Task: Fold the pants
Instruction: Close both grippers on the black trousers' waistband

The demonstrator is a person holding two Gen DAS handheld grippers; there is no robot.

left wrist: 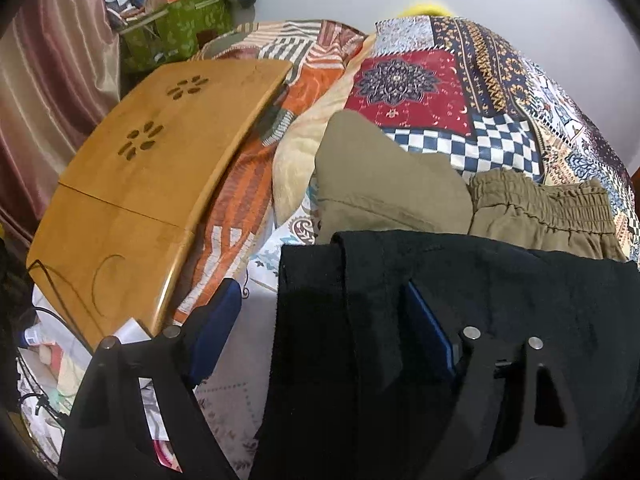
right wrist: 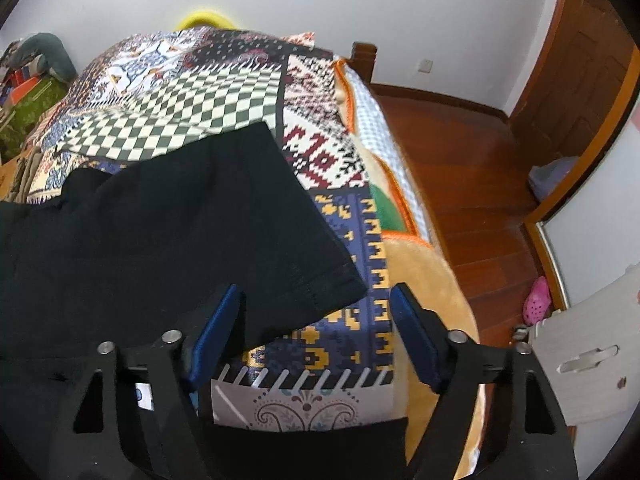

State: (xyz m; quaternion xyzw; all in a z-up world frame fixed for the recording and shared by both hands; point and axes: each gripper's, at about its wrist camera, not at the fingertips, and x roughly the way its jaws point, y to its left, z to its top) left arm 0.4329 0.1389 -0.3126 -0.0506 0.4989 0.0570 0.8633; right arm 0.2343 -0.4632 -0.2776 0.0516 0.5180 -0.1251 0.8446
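Black pants lie on the patterned bedspread. In the left wrist view my left gripper is open, its fingers wide apart, with the pants' folded left edge between them. In the right wrist view the same black pants spread to the left, one leg hem ending near the middle. My right gripper is open, its blue-padded fingers either side of the hem corner. Olive pants with an elastic waistband lie folded just beyond the black pants.
A wooden lap table stands on the bed at the left, with clutter and a green box behind it. The bed's right edge drops to a wood floor. A white stool stands at right.
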